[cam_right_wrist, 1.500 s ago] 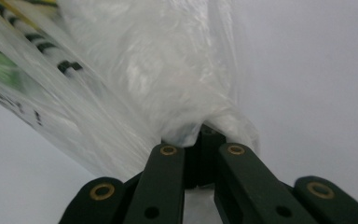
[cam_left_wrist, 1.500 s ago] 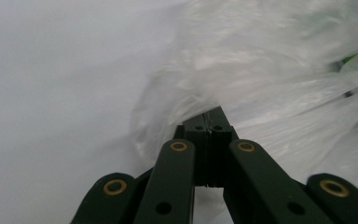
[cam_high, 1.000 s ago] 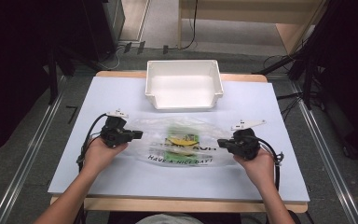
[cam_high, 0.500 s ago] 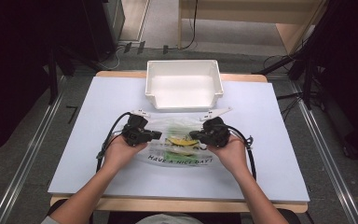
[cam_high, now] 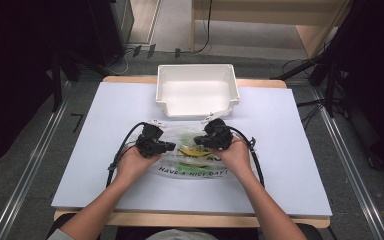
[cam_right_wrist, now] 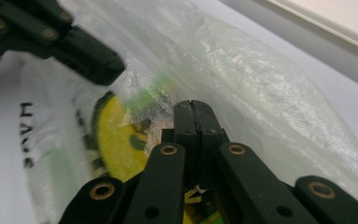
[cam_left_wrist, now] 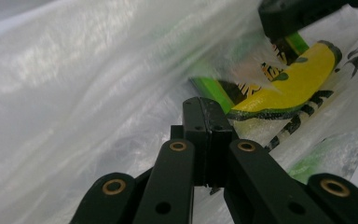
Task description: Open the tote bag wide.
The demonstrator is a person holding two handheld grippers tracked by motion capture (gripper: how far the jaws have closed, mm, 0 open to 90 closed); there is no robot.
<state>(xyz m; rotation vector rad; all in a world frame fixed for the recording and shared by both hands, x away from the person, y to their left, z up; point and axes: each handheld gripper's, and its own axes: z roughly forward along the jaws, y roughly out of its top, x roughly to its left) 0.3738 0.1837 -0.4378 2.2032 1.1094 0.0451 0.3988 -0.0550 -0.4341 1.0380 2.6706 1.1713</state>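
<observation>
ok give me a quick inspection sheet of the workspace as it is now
surface: white table top, wooden edge at front.
job's things: clear plastic bag with yellow-green print and black lettering, lying flat mid-table.
clutter: nothing seen beyond an empty white bin at the far edge.
grippers: left gripper and right gripper, jaws closed, both over the bag, tips close together; whether they pinch film cannot be told.
cables: black cable loops from the left gripper, another by the right wrist.
surroundings: grey floor, floor rails, dark stands, wooden furniture behind.

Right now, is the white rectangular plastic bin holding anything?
No, the white rectangular plastic bin shows a bare floor in the high view.
</observation>
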